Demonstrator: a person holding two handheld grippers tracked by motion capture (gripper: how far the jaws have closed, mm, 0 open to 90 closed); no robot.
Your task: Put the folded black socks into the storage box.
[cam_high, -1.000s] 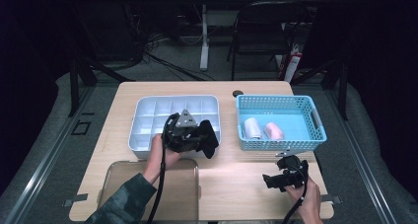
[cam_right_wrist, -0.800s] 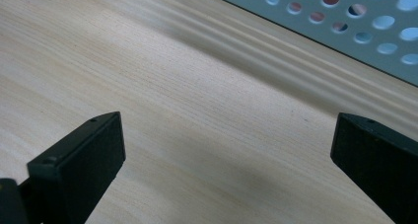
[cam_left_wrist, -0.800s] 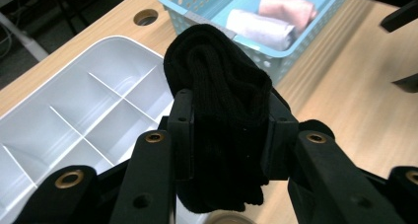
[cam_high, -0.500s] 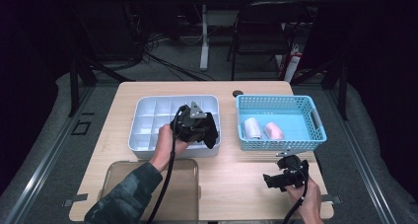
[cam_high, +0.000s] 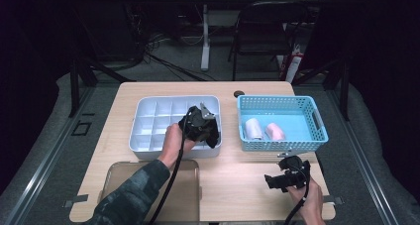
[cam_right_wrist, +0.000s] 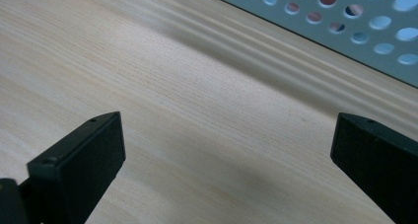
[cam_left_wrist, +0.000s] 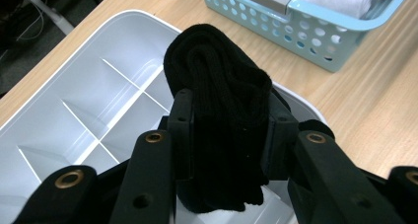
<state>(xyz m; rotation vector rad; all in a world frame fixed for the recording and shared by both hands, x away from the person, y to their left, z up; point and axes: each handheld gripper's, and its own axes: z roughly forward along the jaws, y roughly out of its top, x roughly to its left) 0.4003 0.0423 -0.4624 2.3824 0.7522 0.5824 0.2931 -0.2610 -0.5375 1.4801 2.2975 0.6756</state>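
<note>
Sock placement: left gripper (cam_left_wrist: 231, 135) clamped on rolled black knitted sock (cam_left_wrist: 222, 105), above white plastic divided tray (cam_high: 148, 117), right-hand compartments. Lower squarely into one cell, then release. Right gripper (cam_right_wrist: 226, 155) wide open, empty.

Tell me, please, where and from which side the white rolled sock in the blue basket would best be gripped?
Probably across its middle, from straight above. The white rolled sock lies on its side on the floor of the blue basket, its long axis running front to back, with the pink roll just beside it. The basket walls block a sideways approach, so the jaws should straddle its short width.
</note>
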